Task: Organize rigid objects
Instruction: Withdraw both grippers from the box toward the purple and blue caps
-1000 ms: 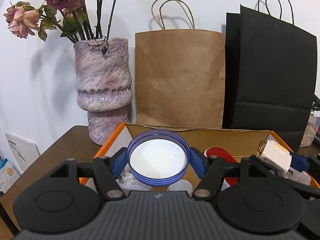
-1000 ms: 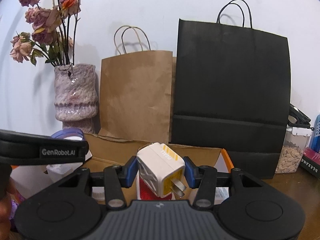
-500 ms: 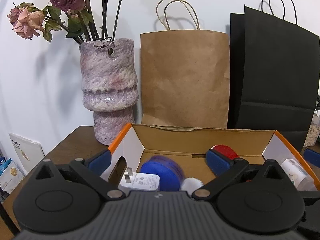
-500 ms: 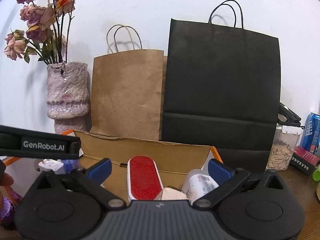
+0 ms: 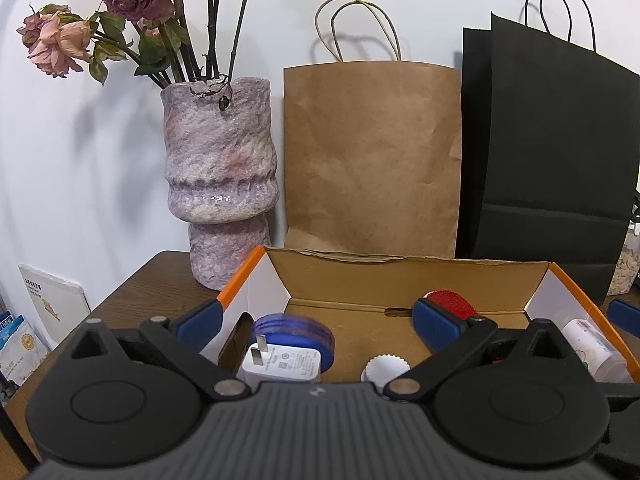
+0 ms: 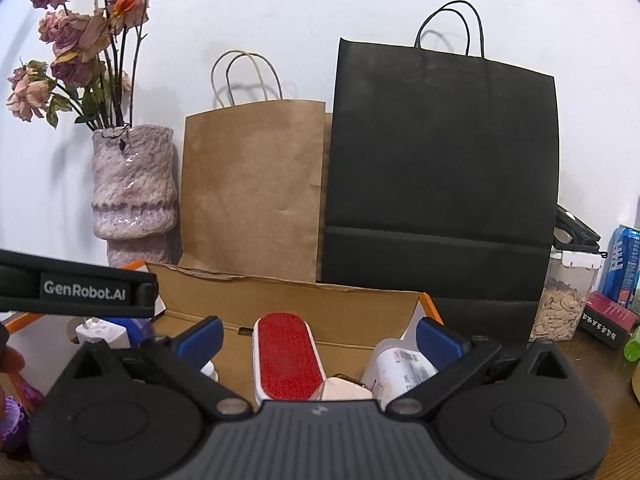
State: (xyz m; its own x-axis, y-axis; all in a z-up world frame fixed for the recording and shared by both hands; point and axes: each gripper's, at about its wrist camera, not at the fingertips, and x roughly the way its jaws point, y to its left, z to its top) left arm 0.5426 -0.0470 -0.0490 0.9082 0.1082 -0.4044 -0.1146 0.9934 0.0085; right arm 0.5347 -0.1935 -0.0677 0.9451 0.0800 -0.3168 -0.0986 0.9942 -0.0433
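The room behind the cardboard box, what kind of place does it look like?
Probably a home, on a wooden side table against a white wall. A pink ceramic vase of dried roses, a brown paper bag and a black one, and a seed jar suggest a lived-in corner.

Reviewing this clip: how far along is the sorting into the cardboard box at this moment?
Done: the blue lid, a white charger, the red lint brush and a white bottle all lie inside the cardboard box. In hand: nothing; the left gripper and right gripper are both open above the box. Left: no further loose items to sort can be made out from these views.
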